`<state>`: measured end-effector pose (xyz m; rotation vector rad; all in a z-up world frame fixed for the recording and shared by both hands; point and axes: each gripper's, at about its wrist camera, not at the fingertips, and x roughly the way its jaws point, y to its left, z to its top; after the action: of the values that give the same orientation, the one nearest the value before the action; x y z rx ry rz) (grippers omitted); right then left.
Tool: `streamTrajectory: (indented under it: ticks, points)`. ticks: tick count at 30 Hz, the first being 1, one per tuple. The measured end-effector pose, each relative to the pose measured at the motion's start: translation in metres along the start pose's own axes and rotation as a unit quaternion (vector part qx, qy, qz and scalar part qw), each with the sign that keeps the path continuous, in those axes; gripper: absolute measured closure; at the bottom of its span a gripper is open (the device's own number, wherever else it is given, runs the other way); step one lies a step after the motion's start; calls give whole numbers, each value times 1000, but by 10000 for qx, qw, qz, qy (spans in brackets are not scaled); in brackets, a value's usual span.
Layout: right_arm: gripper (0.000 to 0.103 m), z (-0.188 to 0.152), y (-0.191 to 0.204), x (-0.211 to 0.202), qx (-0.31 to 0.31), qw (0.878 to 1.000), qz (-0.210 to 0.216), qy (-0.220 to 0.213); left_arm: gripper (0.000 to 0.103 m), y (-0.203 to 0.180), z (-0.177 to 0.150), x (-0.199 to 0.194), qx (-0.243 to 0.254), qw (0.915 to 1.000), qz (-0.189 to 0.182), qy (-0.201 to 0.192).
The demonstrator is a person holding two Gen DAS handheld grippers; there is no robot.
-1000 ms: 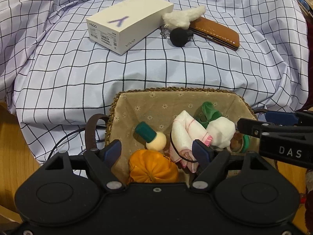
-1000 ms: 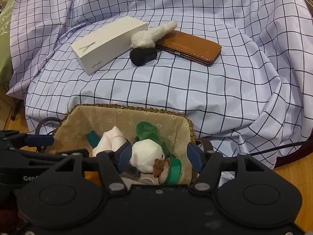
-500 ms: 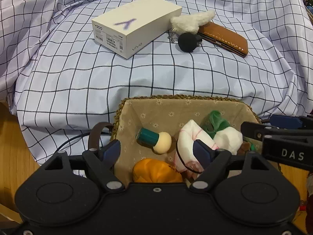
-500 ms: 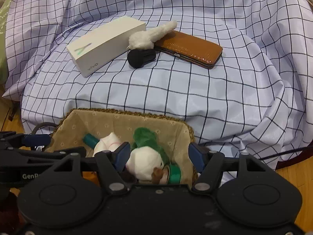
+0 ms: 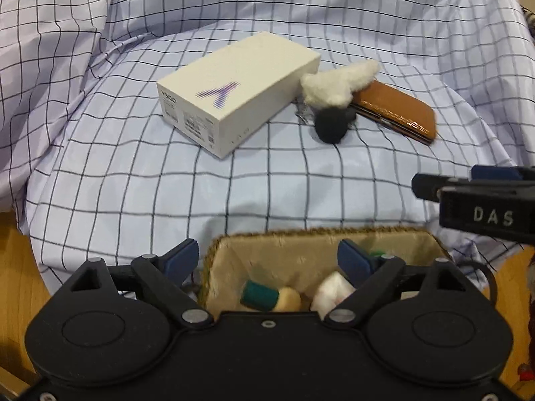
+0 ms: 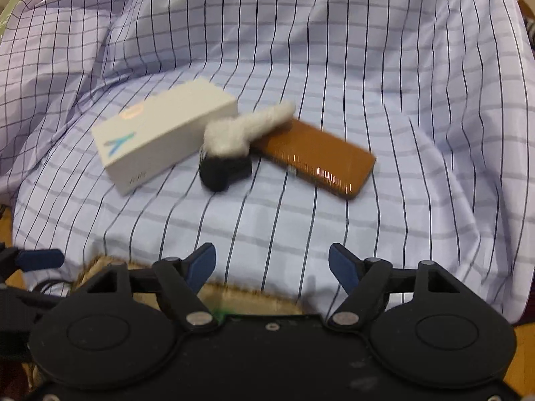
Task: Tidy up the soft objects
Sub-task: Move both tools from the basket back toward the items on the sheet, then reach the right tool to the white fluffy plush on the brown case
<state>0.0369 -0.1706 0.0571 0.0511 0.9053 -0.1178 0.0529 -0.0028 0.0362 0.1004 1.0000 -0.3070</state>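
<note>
A fabric-lined woven basket [image 5: 394, 234] sits at the near edge of the checked cloth, holding a teal-and-cream plush [image 5: 267, 297] and a white rolled cloth [image 5: 331, 289]. My left gripper [image 5: 272, 262] hovers over the basket's back rim, jaws opening, nothing between them. Farther back lie a white fluffy toy [image 5: 334, 85] and a black soft ball [image 5: 331, 123]. In the right wrist view my right gripper [image 6: 272, 267] hangs past the basket [image 6: 247, 295], jaws opening and empty, short of the white fluffy toy [image 6: 240, 130] and black ball [image 6: 222, 172].
A white phone box [image 5: 234, 90] and a brown leather case [image 5: 398, 110] lie beside the soft toys on the checked cloth [image 5: 133, 183]. The box [image 6: 160, 133] and case [image 6: 317, 158] flank them in the right wrist view. Wooden floor shows at the left [image 5: 13, 267].
Both grippers have pulled away from the basket's contents toward the items on the cloth, and their jaws have spread wider. The basket now shows only at the bottom of each view.
</note>
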Motion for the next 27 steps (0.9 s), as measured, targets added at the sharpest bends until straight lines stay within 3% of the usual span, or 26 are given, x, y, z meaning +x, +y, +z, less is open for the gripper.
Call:
streamTrajectory:
  ticks: [6,17,27]
  points:
    - [23,23,2,14,1,9999,-73,-148,16,3,14,15,-122,9997,177,69]
    - [24,33,7,38,-32,9998,-176,-116,16,19,34,35,-322,9989,350,30]
    - [24,54,11,57,-149,9990,-112,-409,16,24,49,61,-362,9983,451,100]
